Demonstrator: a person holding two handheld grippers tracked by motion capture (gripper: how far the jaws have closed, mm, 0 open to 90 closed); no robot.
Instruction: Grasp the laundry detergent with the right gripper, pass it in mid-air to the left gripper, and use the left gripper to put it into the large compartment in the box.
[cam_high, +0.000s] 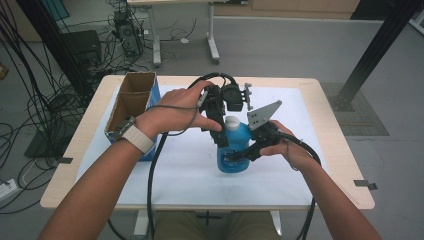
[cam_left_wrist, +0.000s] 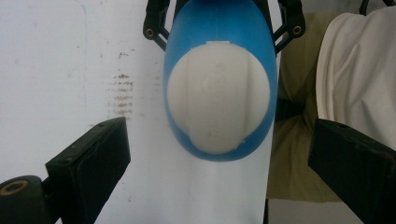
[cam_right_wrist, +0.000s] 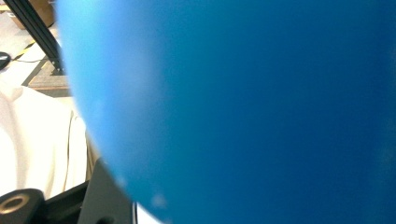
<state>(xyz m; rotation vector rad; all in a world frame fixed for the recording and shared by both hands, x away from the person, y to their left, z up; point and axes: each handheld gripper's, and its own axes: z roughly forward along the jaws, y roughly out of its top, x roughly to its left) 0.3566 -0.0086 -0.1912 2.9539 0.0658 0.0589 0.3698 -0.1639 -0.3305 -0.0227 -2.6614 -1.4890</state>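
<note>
In the high view, a blue bottle (cam_high: 234, 150) with a white cap (cam_high: 231, 120) stands at the centre of the frame on the white-topped table (cam_high: 300, 170). The right gripper (cam_high: 239, 156) clamps the bottle's lower body from the right. The left gripper (cam_high: 220, 131) reaches down beside the cap. A cardboard box (cam_high: 131, 102) sits at left.

In the left gripper view, the cap (cam_left_wrist: 218, 99) lies at centre; the jaws stand wide apart on either side, touching nothing.

In the right gripper view, the bottle's blue wall (cam_right_wrist: 243, 107) spans the frame, pressed close.
</note>
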